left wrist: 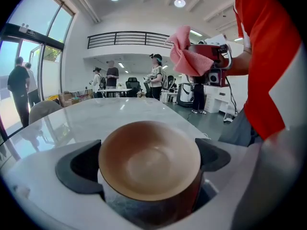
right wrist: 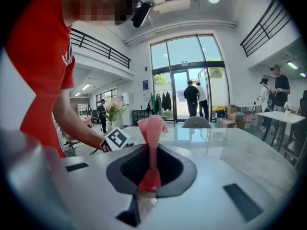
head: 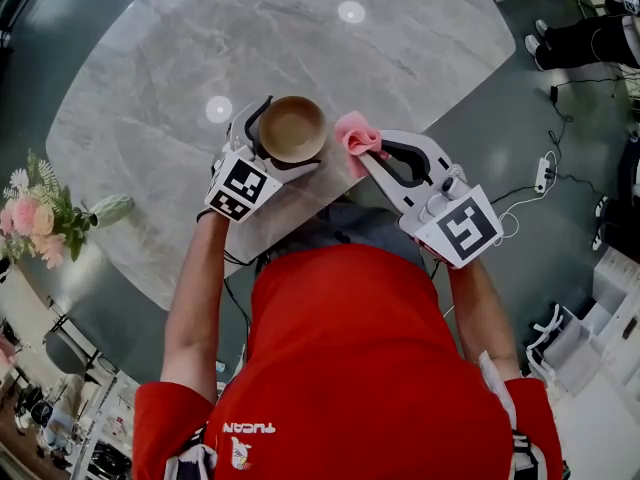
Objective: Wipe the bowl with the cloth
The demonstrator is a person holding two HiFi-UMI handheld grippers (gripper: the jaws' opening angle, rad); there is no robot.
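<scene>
A brown bowl [head: 292, 128] [left wrist: 149, 159] is held above the near edge of the grey marble table [head: 250, 38], its mouth facing up. My left gripper [head: 275, 148] [left wrist: 149, 164] is shut on the bowl, one jaw on each side of it. Just right of the bowl, my right gripper [head: 362, 148] [right wrist: 151, 169] is shut on a pink cloth [head: 355, 133] [right wrist: 152, 133], which bunches out past the jaws. In the left gripper view the cloth [left wrist: 188, 54] hangs above and beyond the bowl, apart from it.
A vase of pink flowers [head: 45, 218] stands at the table's left edge. Cables and a power strip [head: 543, 173] lie on the floor to the right. Several people [left wrist: 156, 75] stand in the room beyond the table.
</scene>
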